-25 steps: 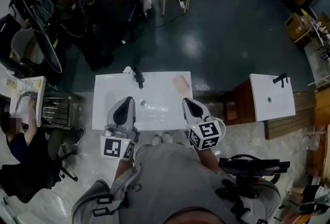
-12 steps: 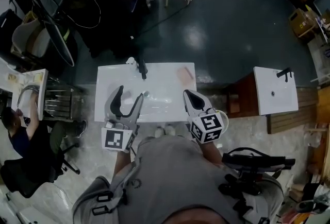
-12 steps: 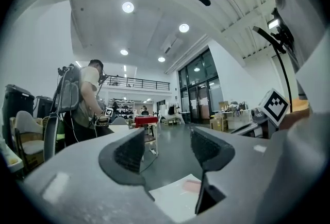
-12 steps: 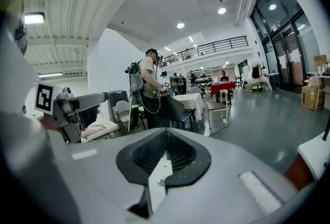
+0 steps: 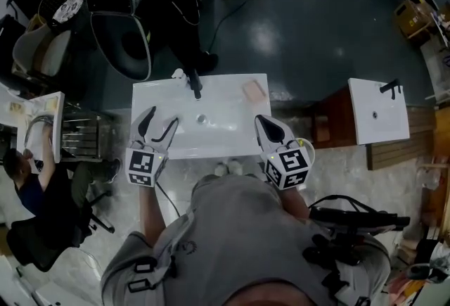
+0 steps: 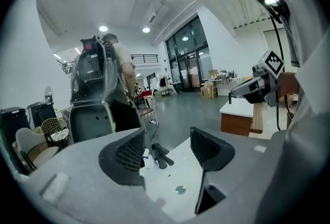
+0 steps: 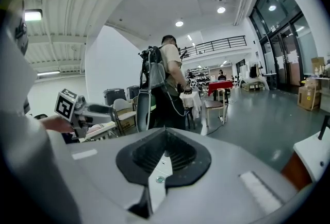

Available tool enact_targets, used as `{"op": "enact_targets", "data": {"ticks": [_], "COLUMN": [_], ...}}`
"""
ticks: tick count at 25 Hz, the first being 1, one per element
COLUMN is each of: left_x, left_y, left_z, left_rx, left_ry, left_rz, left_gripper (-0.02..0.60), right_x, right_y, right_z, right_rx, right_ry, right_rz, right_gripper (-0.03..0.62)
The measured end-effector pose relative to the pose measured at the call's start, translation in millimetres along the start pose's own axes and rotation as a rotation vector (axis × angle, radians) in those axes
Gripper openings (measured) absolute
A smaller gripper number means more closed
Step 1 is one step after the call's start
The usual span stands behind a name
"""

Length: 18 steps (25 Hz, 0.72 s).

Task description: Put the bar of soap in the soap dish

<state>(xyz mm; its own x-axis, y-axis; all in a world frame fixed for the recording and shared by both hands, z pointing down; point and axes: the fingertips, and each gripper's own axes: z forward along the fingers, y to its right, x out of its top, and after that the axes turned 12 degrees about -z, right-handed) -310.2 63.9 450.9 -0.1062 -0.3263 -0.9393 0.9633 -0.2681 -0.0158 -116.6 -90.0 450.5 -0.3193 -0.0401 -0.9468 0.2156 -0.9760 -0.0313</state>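
Observation:
A pinkish bar of soap (image 5: 253, 91) lies on the far right corner of the white sink (image 5: 225, 134). No separate soap dish can be made out. My left gripper (image 5: 162, 117) hangs over the sink's left side; its jaws have just been opening, stand wide apart and hold nothing. In the left gripper view (image 6: 167, 138) the black faucet (image 6: 160, 155) and the drain (image 6: 180, 189) show between the jaws. My right gripper (image 5: 260, 119) is shut and empty over the sink's near right part, short of the soap. In the right gripper view (image 7: 165, 133) its tips meet.
A small white bottle (image 5: 178, 75) stands beside the black faucet (image 5: 193, 84). A second white sink (image 5: 378, 120) on a wooden cabinet (image 5: 325, 130) is to the right. A black chair (image 5: 126, 37) stands beyond the sink, a seated person (image 5: 21, 181) at far left.
The left gripper's jaws have gone from shut to wide open, and it has dropped and shifted left over the sink. The right gripper has stayed put.

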Motion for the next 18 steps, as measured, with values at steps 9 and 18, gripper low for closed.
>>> {"op": "enact_targets", "data": {"ticks": [9,18], "left_x": [-75.1,-176.1], "left_y": [-56.9,-87.9], "left_z": [24.2,70.5], "left_rx": [0.028,-0.068], "left_ry": [-0.214,-0.502], "left_rz": [0.040,0.119], "left_gripper": [0.281,0.281], "right_x": [-4.9,-21.3], "right_y": [-0.9,10.3], "right_z": [-10.2,-27.3], "right_rx": [-0.063,-0.143], "right_ry": [-0.018,-0.078], "right_rz": [0.000,0.009], "right_gripper": [0.003,0.003]}}
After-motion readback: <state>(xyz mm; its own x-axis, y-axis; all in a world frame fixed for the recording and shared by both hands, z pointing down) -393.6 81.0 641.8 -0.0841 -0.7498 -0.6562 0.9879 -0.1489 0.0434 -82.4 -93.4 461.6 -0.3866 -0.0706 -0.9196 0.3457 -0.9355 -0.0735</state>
